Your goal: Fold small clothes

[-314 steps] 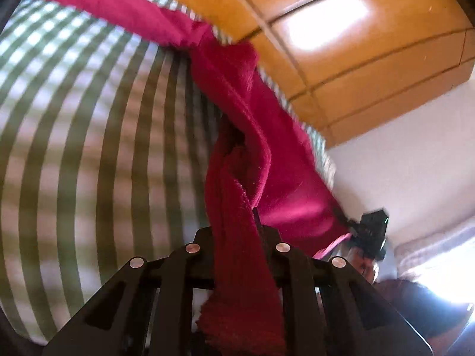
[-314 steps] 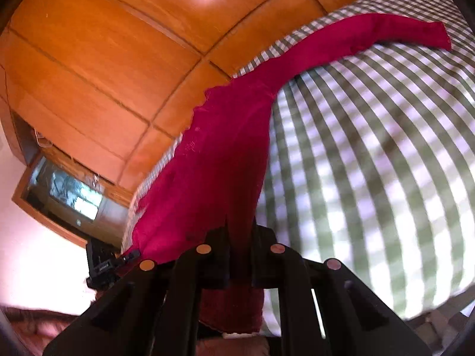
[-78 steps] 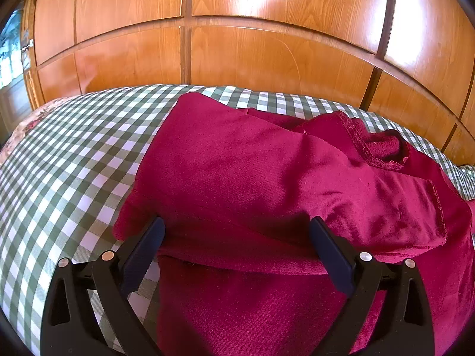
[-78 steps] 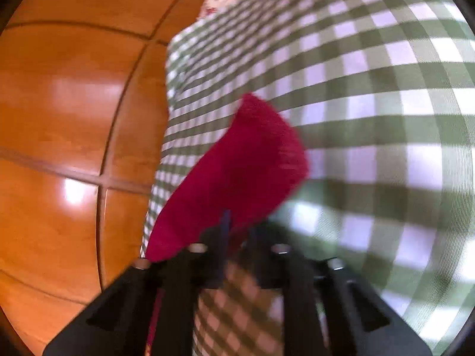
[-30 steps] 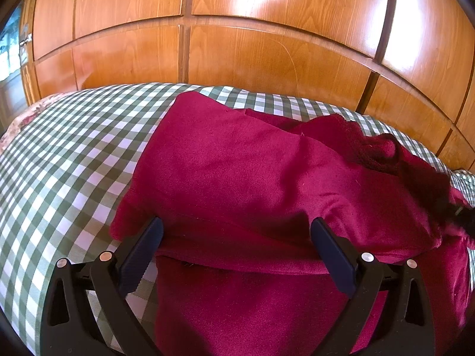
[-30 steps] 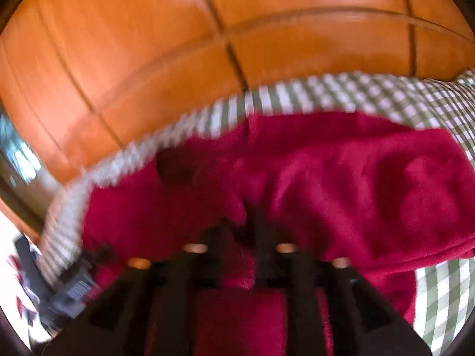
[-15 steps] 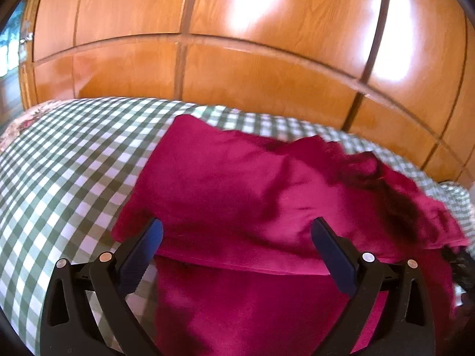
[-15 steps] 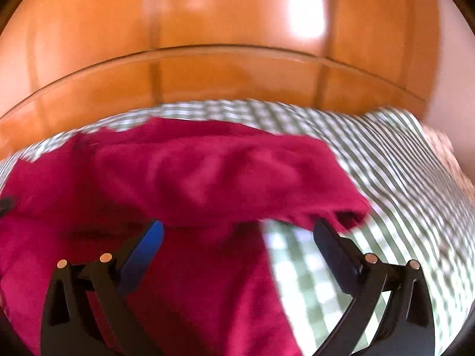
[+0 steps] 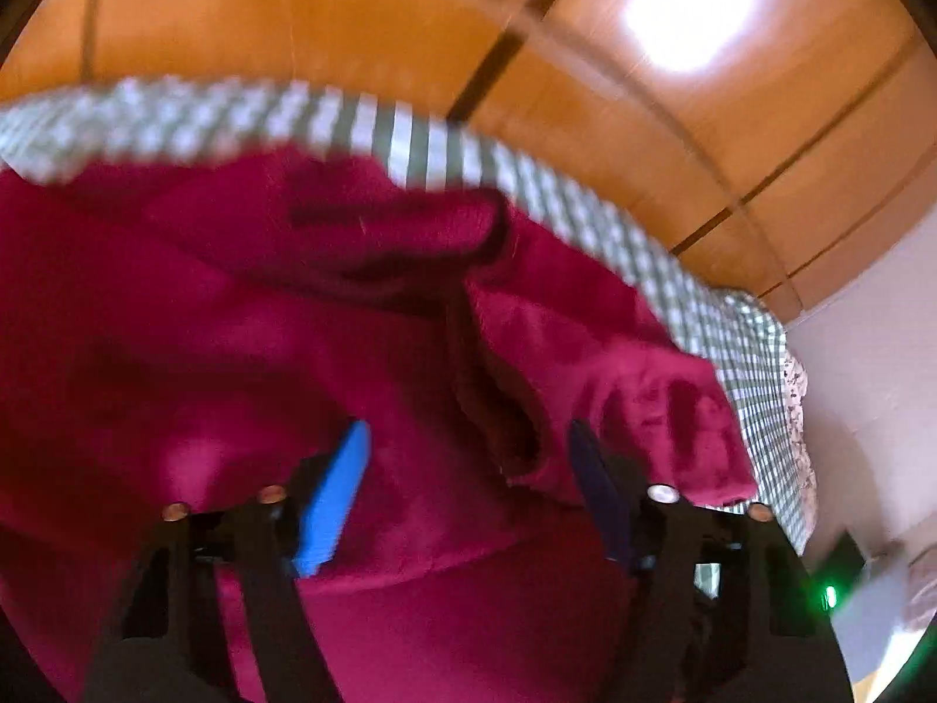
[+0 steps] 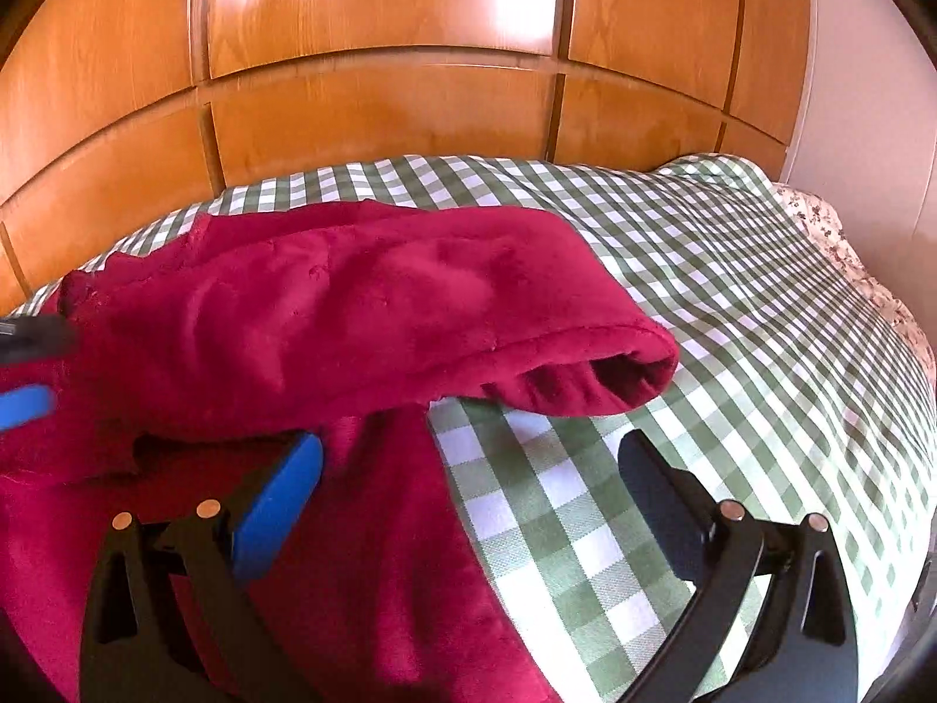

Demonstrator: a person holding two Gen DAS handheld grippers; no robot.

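My left hand-held gripper (image 9: 468, 463) points down at the red fleece garment (image 9: 246, 351), which fills most of its blurred view. Its jaws are closing, about half apart, with a raised fold of the red cloth between them; the pads do not press on the cloth that I can see. One fingertip carries a blue pad (image 9: 334, 504), the other a dark one.

My right hand-held gripper (image 10: 468, 468) stands wide, holding nothing. Its blue-padded finger (image 10: 275, 509) hangs over the red cloth, and its dark finger (image 10: 667, 498) over the bare check. Between them runs the garment's edge.

The garment lies on the bed (image 10: 732, 304), spread on a green and white checked cover. In the right view a sleeve (image 10: 410, 299) is folded across the body of the garment, with its open cuff (image 10: 621, 375) pointing towards the right and resting on the checked cover just beyond the garment's edge. The rest of the red cloth runs down the left side of that view, under the sleeve.

At the far left of the right view, part of my left hand-held gripper shows as a black shape and a bit of blue pad, blurred, over the garment.

Behind the bed stands a wall of glossy wooden panels (image 10: 380, 58). A flowered cloth (image 10: 820, 222) shows at the bed's far right edge.
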